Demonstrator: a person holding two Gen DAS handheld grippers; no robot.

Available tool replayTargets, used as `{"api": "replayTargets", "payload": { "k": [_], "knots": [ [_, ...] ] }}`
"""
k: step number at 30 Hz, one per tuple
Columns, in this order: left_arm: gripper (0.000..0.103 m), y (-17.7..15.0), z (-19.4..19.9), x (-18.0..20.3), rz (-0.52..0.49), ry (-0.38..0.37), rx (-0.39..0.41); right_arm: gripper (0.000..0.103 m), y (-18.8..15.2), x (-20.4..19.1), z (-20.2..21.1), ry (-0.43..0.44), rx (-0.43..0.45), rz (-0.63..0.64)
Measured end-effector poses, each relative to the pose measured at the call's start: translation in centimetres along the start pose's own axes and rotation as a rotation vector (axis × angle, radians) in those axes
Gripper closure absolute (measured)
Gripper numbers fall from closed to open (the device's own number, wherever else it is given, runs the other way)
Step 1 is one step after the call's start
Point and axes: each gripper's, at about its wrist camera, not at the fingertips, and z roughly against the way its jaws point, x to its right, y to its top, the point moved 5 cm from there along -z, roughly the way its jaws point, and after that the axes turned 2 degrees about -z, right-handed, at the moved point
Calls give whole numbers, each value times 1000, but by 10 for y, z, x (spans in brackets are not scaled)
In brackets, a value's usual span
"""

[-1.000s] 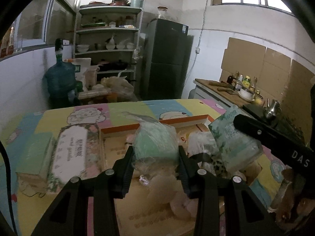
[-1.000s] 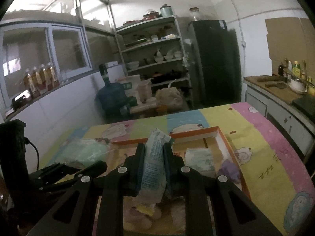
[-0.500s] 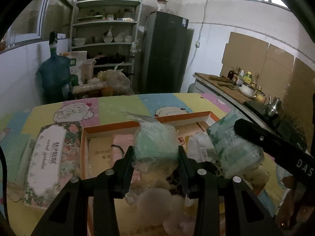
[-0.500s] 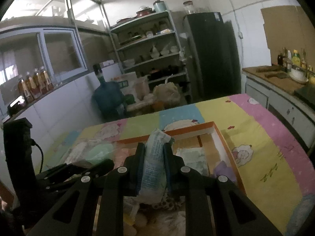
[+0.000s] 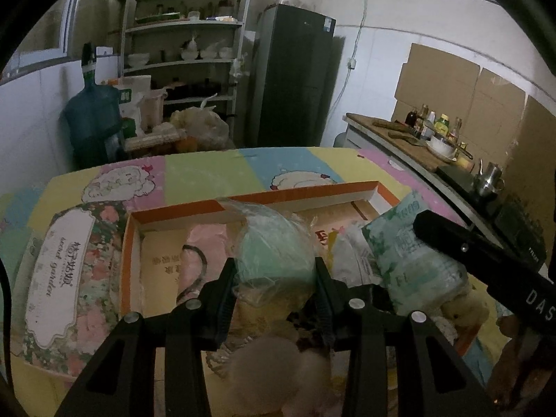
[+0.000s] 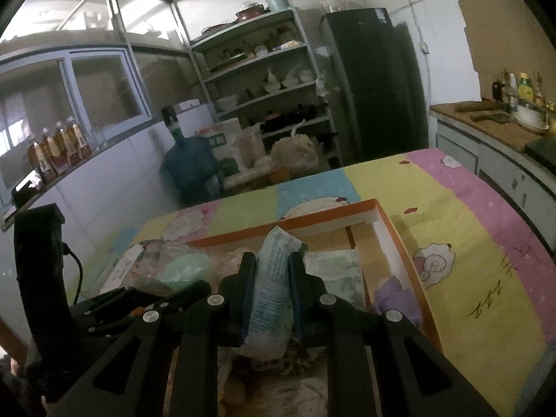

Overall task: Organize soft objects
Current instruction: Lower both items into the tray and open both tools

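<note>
My left gripper (image 5: 274, 271) is shut on a clear plastic bag with a mint-green soft thing inside (image 5: 272, 246), held over the orange-rimmed cardboard box (image 5: 250, 201). My right gripper (image 6: 272, 271) is shut on a pale blue-green tissue pack (image 6: 274, 278), which stands upright between its fingers above the same box (image 6: 399, 239). In the left wrist view that tissue pack (image 5: 410, 257) and the right gripper's black body (image 5: 486, 260) show at the right. Soft toys, a pink cloth (image 5: 205, 243) and a white packet (image 6: 333, 274) lie in the box.
A floral tissue box (image 5: 66, 278) lies left of the cardboard box on the pastel cartoon tablecloth (image 6: 469, 236). Behind the table stand a blue water jug (image 5: 93, 121), a shelf rack (image 5: 187, 52) and a dark fridge (image 5: 295, 76). A counter with bottles (image 5: 427, 132) runs along the right.
Both grippers have moved forward and down over the cardboard box, each still holding its item. The box now fills more of both views.
</note>
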Motion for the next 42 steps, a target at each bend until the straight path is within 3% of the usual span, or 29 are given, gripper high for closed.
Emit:
{"api": "replayTargets", "payload": {
  "k": [9,17,22,29,42],
  "knots": [
    [58,-7,-11,1,19,-14,-51,79,-4,7,-2,-4,-7,-21],
    [37,-5,-8,-1,30,-25,-32,58,-6,8,-2,-12,-12,-42],
    [26,-4,-2,2,29,-29,-13,56,-5,8,1,-17,-1,-45],
    [24,-1,14,0,19,-22,24,49,-1,5,11,-26,22,-49],
    [24,2,53,-3,16,-26,89,48,3,-14,35,-38,61,-27]
  ]
}}
